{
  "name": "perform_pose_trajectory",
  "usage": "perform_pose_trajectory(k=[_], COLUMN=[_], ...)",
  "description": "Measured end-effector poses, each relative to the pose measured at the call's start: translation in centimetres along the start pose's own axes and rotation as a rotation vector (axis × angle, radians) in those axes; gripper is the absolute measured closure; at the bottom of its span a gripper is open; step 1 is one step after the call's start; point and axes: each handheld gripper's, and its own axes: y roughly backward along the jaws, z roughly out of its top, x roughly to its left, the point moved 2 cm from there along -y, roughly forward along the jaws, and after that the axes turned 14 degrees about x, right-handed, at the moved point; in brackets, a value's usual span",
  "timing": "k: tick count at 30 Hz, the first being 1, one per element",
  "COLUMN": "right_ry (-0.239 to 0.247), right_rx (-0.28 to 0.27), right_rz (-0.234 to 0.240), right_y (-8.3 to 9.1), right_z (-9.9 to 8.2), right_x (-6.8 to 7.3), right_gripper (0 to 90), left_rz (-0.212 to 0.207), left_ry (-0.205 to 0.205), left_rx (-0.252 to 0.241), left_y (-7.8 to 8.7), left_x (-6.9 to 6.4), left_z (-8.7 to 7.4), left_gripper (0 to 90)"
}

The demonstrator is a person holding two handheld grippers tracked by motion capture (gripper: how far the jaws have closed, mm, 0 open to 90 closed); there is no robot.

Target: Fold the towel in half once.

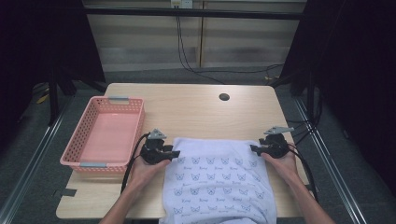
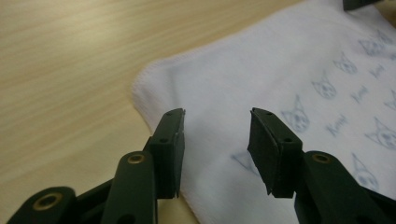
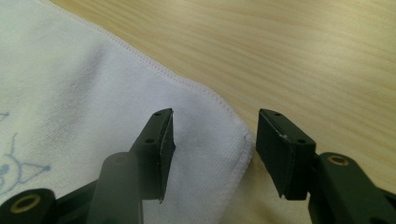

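Note:
A white towel (image 1: 217, 179) printed with small cat faces lies flat on the wooden table (image 1: 196, 107), its near end hanging over the front edge. My left gripper (image 1: 173, 154) is at the towel's far left corner. In the left gripper view the towel (image 2: 280, 70) lies under the left gripper (image 2: 217, 114), whose jaws stand apart with nothing pinched. My right gripper (image 1: 254, 149) is at the far right corner. In the right gripper view the towel's hemmed corner (image 3: 243, 135) lies below the gap of the right gripper (image 3: 215, 114), untouched by its pads.
A pink plastic basket (image 1: 77, 133) with nothing in it stands at the table's left side, close to my left hand. A round cable hole (image 1: 224, 97) sits near the far edge. Bare wood stretches beyond the towel. Cables trail on the floor behind.

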Motion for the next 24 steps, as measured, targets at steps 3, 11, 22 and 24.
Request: perform_pose_trajectory(k=[3, 11, 22, 24], right_ry=[-0.001, -0.019, -0.007, -0.022], right_rx=[0.004, -0.004, -0.012, -0.064], right_rz=[0.005, 0.06, 0.09, 0.118], right_y=[-0.1, -0.2, 0.2, 1.1], right_z=[-0.1, 0.1, 0.4, 0.7], right_x=[0.1, 0.5, 0.5, 0.3], right_gripper=[53.0, 80.4, 84.5, 84.8], left_rz=[0.044, 0.03, -0.016, -0.034], left_ry=[0.022, 0.052, 0.008, 0.003], left_rx=[-0.031, -0.002, 0.017, -0.011], left_y=[-0.4, -1.7, -2.9, -2.2], left_x=[0.8, 2.4, 1.5, 1.6], left_z=[0.2, 0.4, 1.7, 2.1], left_gripper=[53.7, 50.4, 84.6, 86.0])
